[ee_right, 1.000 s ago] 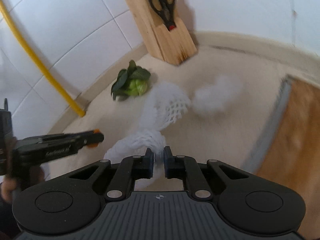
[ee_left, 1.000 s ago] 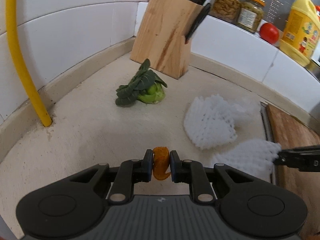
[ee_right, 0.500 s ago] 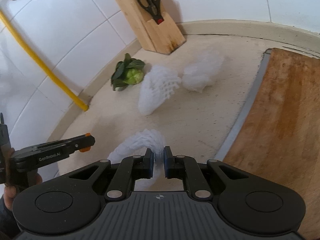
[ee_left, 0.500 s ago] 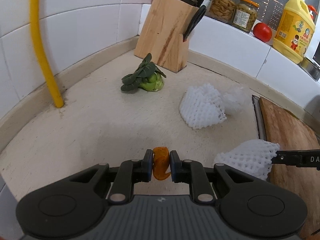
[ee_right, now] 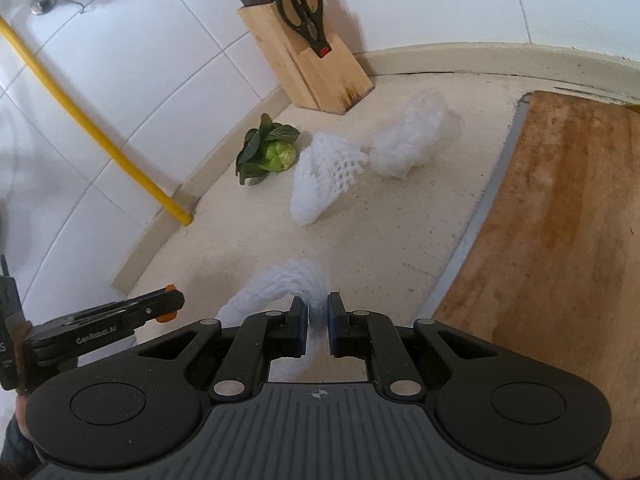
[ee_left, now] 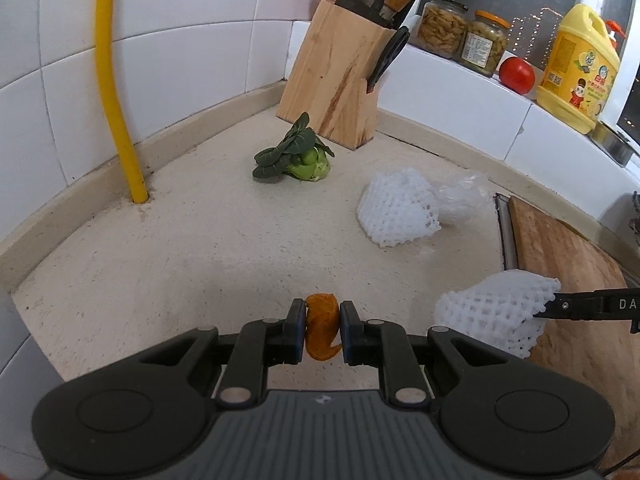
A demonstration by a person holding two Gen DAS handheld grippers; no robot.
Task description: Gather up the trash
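My left gripper [ee_left: 322,314] is shut on an orange peel [ee_left: 321,328] and holds it above the near counter. My right gripper [ee_right: 317,312] is shut on a white foam fruit net [ee_right: 280,284], also seen in the left wrist view [ee_left: 496,314]. A second white foam net [ee_left: 396,208] [ee_right: 324,168] lies mid-counter, touching a crumpled clear plastic bag [ee_left: 460,200] [ee_right: 412,136]. A green leafy vegetable [ee_left: 296,158] [ee_right: 268,152] lies farther back near the wall.
A wooden knife block [ee_left: 340,84] stands in the back corner. A yellow pipe [ee_left: 116,92] rises at the left wall. A wooden cutting board [ee_right: 560,216] lies at right. Jars [ee_left: 444,28], a tomato [ee_left: 517,75] and a yellow bottle [ee_left: 576,68] sit on the ledge.
Both grippers have drawn back and upward from the counter with the peel and the net still held; the items on the counter look farther away.
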